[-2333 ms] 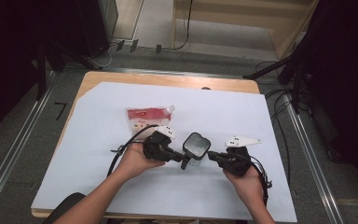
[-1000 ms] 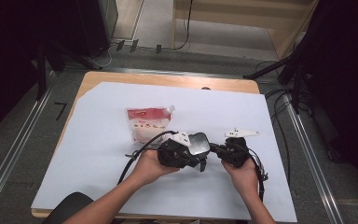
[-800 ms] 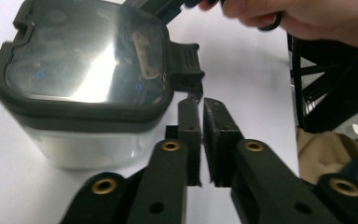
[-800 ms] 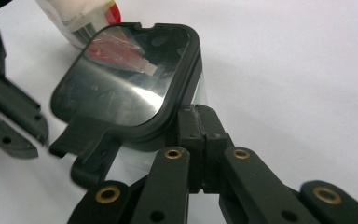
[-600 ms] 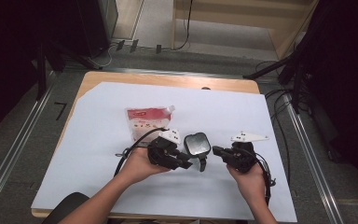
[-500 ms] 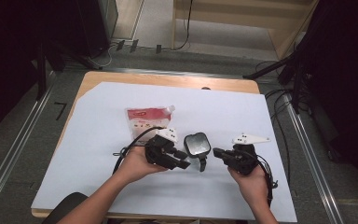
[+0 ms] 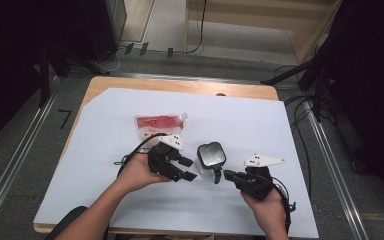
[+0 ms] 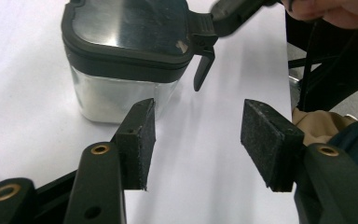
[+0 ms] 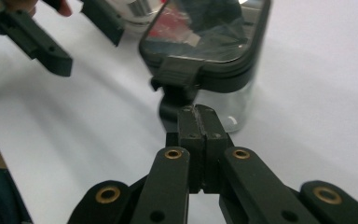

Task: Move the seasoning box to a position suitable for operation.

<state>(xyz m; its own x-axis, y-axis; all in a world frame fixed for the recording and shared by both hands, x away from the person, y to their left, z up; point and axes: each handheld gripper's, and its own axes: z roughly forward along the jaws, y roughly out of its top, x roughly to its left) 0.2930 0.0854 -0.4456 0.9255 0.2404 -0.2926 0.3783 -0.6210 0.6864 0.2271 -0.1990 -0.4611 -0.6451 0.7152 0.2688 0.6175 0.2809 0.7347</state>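
Note:
A clear square jar [image 7: 211, 156] with a black lid stands on the white sheet between my two grippers. Its latch [image 8: 203, 70] hangs down on the side towards the right gripper. My left gripper [image 7: 187, 170] lies left of the jar; its jaws have just been opening, with nothing between them. In the left gripper view, the jar [image 8: 121, 60] stands just beyond the left gripper [image 8: 196, 135]. My right gripper [image 7: 227, 174] is shut and empty. In the right gripper view, the right gripper [image 9: 198, 116] has its tip just short of the latch [image 9: 177, 77].
A red and white pouch [image 7: 157, 125] lies flat behind the left hand. The white sheet [image 7: 280, 125] covers most of the wooden table [image 7: 180, 85]. Cables trail from both grippers towards the near edge.
The left gripper has opened and drawn back to the left from the jar. The right gripper has backed off slightly to the right. The jar stands where it was.

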